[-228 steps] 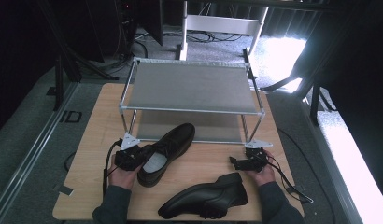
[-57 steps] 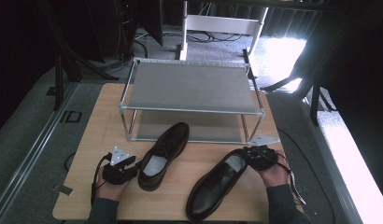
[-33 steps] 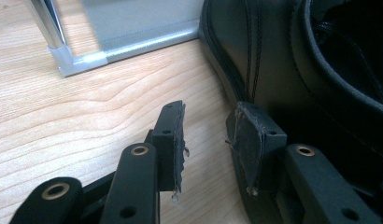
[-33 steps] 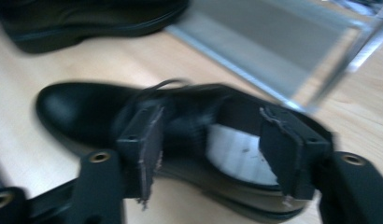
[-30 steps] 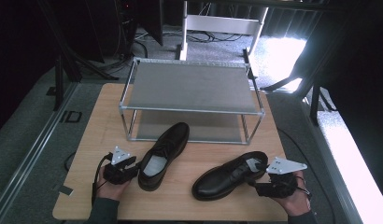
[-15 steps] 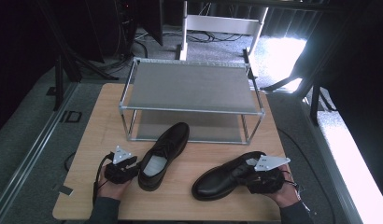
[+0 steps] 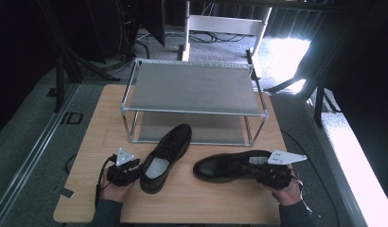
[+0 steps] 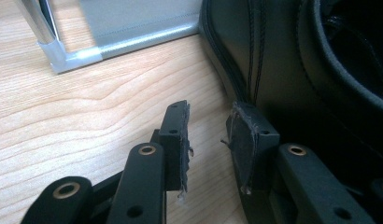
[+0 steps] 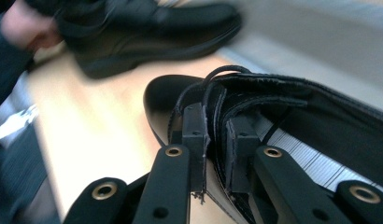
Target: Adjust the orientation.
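1. Left shoe [image 7: 164,156]: black leather lace-up, upright on the wooden surface [image 7: 102,118], left of centre near the front edge. Long axis runs diagonal; toe points to the back edge and slightly right, reaching the lower tier of the metal shoe rack [image 7: 194,90]; heel toward the front edge.
2. Right shoe [image 7: 227,164]: same type, right of centre near the front edge. Long axis runs nearly parallel to the front edge; toe points toward the left edge, heel toward the right edge.
3. The two shoes lie apart, toes not touching.
4. Left tongs [image 8: 209,133]: at the heel end of the left shoe, outer side. Jaws part-way apart and just closing a little; one pad rests against the shoe's outer side wall, the other stands free over bare wood. No grip.
5. Right tongs [image 9: 216,130]: at the heel opening of the right shoe. Jaws have just closed sharply and are clamped on the collar edge by the laces.
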